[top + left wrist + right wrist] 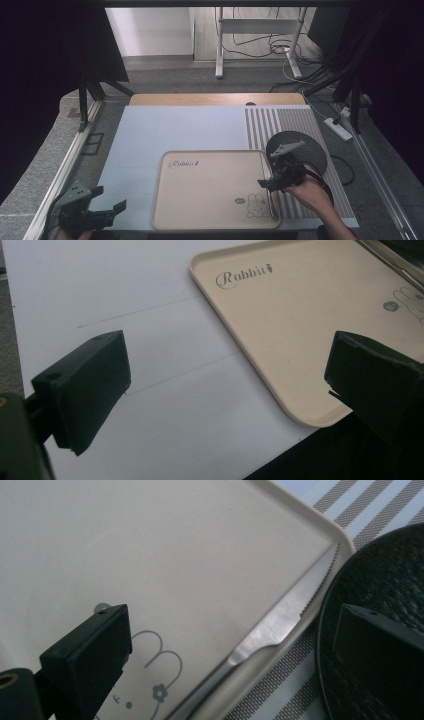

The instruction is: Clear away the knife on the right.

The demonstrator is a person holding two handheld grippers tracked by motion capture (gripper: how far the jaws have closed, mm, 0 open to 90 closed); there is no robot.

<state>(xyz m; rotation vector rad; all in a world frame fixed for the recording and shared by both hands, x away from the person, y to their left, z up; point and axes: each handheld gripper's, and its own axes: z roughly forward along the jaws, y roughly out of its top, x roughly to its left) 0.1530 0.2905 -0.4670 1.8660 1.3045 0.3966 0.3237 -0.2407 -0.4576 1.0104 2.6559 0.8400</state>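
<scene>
beige tray sits low centre on the desk, "rabbit" printed at its upper left, bunny drawing lower right. serrated knife lies along the tray's right rim, likely parked for pickup. right gripper hovers over it, jaws apart. left gripper idles lower left, jaws apart, empty. black plate beside the tray.

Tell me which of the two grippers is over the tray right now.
The right gripper, by the tray's right edge near the knife and the rabbit drawing. The left gripper is off the tray's near left corner, above the pale blue mat.
</scene>
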